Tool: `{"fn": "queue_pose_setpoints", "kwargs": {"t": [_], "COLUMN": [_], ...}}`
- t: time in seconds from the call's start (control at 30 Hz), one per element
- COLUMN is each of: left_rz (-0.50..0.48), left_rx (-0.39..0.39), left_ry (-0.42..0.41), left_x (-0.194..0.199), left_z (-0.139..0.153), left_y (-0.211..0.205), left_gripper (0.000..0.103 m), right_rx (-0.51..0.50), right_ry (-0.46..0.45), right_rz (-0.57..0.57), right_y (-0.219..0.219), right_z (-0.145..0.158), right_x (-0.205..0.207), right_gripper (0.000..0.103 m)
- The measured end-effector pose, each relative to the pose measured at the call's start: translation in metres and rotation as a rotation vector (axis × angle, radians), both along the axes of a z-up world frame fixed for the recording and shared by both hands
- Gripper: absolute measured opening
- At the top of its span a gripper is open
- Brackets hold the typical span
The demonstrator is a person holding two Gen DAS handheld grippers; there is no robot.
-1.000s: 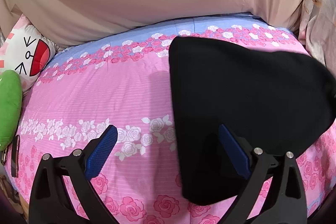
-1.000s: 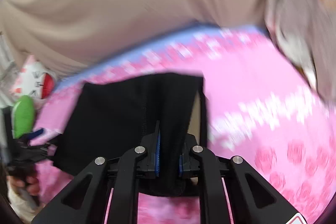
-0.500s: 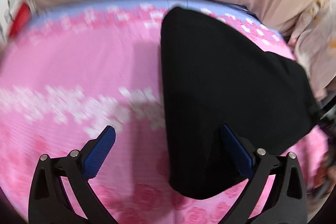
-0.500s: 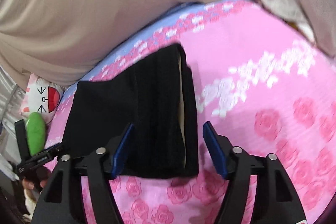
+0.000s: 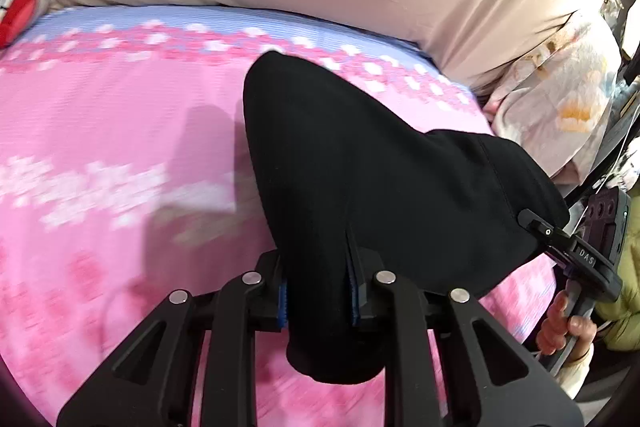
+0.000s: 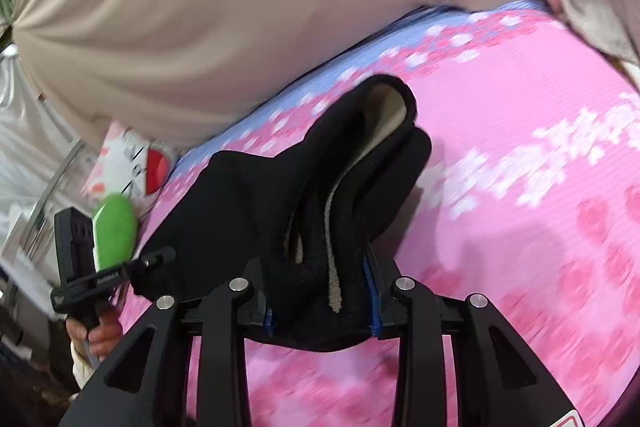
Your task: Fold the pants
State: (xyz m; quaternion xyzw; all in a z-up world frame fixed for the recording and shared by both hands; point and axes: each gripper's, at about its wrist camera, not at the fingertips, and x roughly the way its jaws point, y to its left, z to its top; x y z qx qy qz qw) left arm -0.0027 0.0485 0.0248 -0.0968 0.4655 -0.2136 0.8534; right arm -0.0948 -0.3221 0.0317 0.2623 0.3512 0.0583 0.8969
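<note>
The left tongs (image 5: 318, 297) are gripping 1 near corner of the black pants (image 5: 360, 167); the right tongs (image 6: 320, 303) are clamping the other, thicker corner (image 6: 320, 227). The pants are lying at frame center on the pink floral bed (image 5: 100, 131), already folded into several layers. Judged remaining: 1 final fold or repositioning.

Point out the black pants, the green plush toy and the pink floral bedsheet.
black pants (image 5: 380, 167), left wrist view, middle of the folded cloth.
green plush toy (image 6: 115, 227), right wrist view, its rounded body.
pink floral bedsheet (image 5: 112, 131), left wrist view, bare pink area.
</note>
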Motion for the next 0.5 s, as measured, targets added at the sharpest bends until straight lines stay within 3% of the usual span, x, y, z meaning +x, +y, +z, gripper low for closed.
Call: {"fn": "queue_pose_setpoints", "kwargs": {"t": [0.07,0.1,0.13,0.2,0.23,0.3,0.33,0.37,0.4,0.43,0.5], "left_rz": [0.002,0.001,0.011,0.027,0.036,0.083,0.110,0.137,0.138,0.127,0.088], "left_rx": [0.035,0.053,0.084,0.094,0.127,0.205,0.257,0.281,0.275,0.264,0.230], "left_ry": [0.049,0.071,0.096,0.082,0.032,-0.102,-0.184,-0.233,-0.248,-0.233,-0.175], "left_x": [-0.008,-0.010,-0.013,-0.021,-0.027,-0.038,-0.043,-0.044,-0.040,-0.033,-0.019], "left_z": [-0.015,-0.023,-0.039,-0.039,-0.027,0.002,0.018,0.030,0.035,0.034,0.022], "left_y": [0.014,0.016,0.021,0.027,0.026,0.024,0.021,0.018,0.014,0.009,-0.003], "left_gripper": [0.025,0.028,0.033,0.034,0.034,0.034,0.037,0.039,0.045,0.048,0.048], "right_rx": [-0.008,-0.029,-0.081,-0.066,-0.073,-0.208,-0.281,-0.300,-0.301,-0.288,-0.287], "right_ry": [0.061,0.098,0.144,0.131,0.122,0.041,0.004,-0.012,-0.033,-0.039,-0.006], "right_rz": [0.032,0.032,-0.002,-0.049,-0.091,-0.142,-0.102,-0.066,-0.003,0.078,0.167], "right_y": [0.018,0.024,0.027,0.022,0.019,0.027,0.042,0.052,0.069,0.088,0.113], "right_z": [-0.022,-0.034,-0.045,-0.048,-0.038,0.002,0.025,0.037,0.047,0.050,0.040], "right_x": [0.000,0.001,0.001,-0.011,-0.018,-0.030,-0.026,-0.021,-0.008,0.010,0.043], "right_gripper": [0.041,0.054,0.058,0.058,0.058,0.048,0.031,0.021,0.017,0.007,0.002]}}
